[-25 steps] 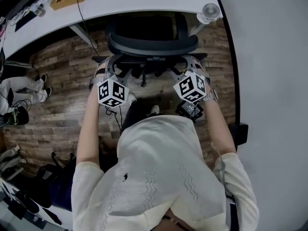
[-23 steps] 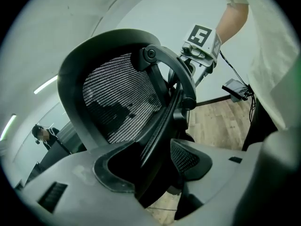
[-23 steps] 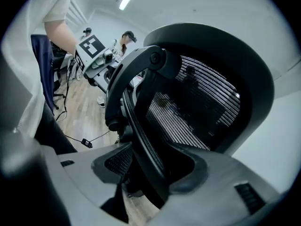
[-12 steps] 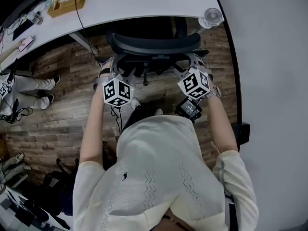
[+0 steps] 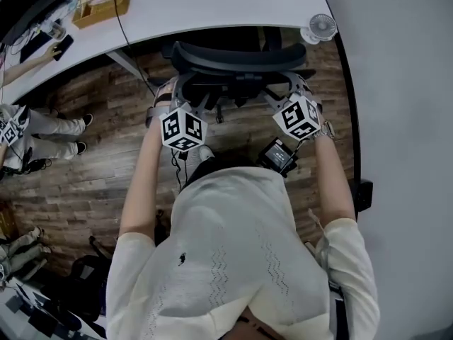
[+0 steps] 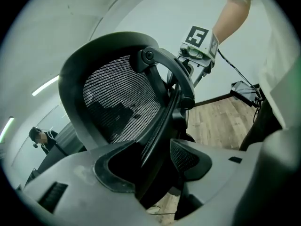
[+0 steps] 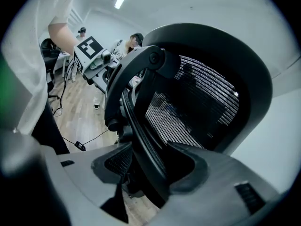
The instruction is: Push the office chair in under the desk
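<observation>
We are finding the chair (image 5: 230,59) standing at the desk (image 5: 212,6), its seat pointing in under the white top and mostly hidden beneath it; the mesh back is facing the person, its long axis lying left to right along the desk edge. We are seeing the left gripper (image 6: 153,166) with its jaws drawn narrowly in on the left side of the black back frame; the right gripper (image 7: 150,166) is clamping the right side likewise. We are noting a floor (image 5: 92,168) of dark wood planks; a grey wall (image 5: 403,119) is running down the right; a small fan (image 5: 322,27) is showing by the desk's right corner; a wooden box (image 5: 99,6) is resting on the desk's left part; another person's legs (image 5: 42,129) are showing at the far left.
</observation>
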### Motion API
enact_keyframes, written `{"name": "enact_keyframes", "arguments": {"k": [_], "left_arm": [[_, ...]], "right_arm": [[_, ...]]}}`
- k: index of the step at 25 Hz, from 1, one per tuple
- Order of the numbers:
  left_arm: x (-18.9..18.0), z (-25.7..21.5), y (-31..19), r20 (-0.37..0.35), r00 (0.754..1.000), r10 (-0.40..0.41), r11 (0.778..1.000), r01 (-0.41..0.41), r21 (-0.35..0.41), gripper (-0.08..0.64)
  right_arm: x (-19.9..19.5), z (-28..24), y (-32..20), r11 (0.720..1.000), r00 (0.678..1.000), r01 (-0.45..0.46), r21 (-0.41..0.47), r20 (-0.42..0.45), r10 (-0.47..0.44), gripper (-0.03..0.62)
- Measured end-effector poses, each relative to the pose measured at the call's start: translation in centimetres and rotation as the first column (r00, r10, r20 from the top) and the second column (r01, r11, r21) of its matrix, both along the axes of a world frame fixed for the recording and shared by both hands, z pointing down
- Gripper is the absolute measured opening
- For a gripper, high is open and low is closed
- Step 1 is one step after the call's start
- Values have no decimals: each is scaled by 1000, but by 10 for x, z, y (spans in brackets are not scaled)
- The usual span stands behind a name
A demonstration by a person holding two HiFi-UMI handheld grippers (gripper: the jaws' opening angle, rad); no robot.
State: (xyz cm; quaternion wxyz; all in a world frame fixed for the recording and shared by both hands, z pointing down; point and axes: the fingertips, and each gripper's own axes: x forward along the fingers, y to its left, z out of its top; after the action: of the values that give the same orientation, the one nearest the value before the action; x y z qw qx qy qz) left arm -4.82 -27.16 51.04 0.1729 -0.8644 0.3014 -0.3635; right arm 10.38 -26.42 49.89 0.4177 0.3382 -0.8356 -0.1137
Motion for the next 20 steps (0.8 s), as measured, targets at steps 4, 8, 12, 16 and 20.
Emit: {"name": "enact_keyframes", "arguments": {"k": [4,8,12,16,20], "left_arm": [[1,-1,-6,-2,1000,7,1000,-7,9,230],[-1,0,-16,2,1000,8,1000,-8,7,230],[-3,-1,-32,5,1000,8,1000,-8,-2,229],[-6,1,-50,8,1000,0,1000,0,-8,229],[-12,2,-68,13,1000,-7,1000,7,-10,229]], "right_arm": [[1,-1,-5,1000,1000,-7,11,2,7,230],[-1,0,-16,1000,1000,-7,13,4,7,230],[-4,-1,-31,1000,1000,-4,22,6,4,230],[-6,0,-49,1000,1000,-1,22,7,1,230],[-12,0,-69,1000,1000,11,16,5,-11,230]]}}
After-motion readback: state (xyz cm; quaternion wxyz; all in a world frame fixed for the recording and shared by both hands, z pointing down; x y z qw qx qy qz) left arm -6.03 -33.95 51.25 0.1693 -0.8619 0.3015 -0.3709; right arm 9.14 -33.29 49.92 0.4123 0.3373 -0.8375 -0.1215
